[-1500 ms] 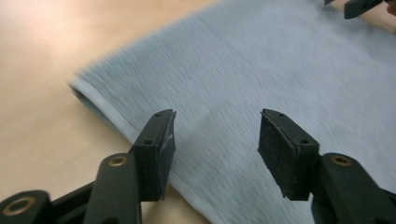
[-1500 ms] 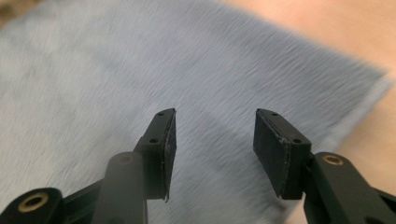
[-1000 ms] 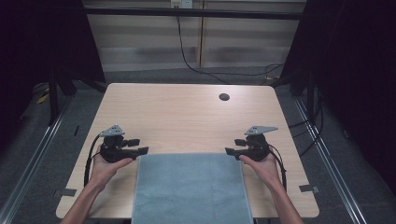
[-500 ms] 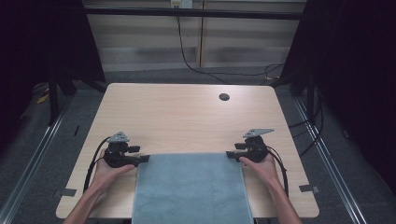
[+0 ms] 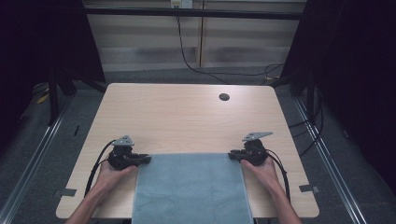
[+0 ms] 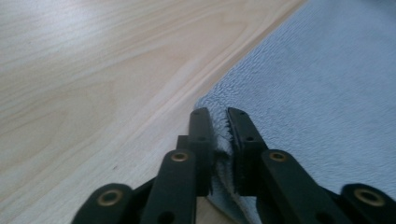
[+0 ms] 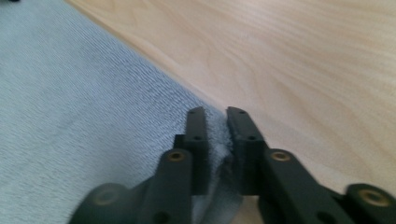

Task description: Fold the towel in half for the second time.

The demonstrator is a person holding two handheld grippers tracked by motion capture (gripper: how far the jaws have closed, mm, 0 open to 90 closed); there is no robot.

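Light wood with a soft grain covers the table, which has round corners and a small dark round hole far past the fingers. On the near part lies a grey-blue towel, flat, shaped like a rectangle, fuzzy with fine little ribs. The left gripper sits at the towel's far left corner, and its jaws have just been closing; the black fingers now pinch that corner, with a bit of fuzzy cloth squeezed up between them. The right gripper sits at the far right corner, and its jaws have just been closing too; its black fingers pinch that corner the same way. Bare wood lies just beyond both sets of fingertips. No words can be read anywhere.
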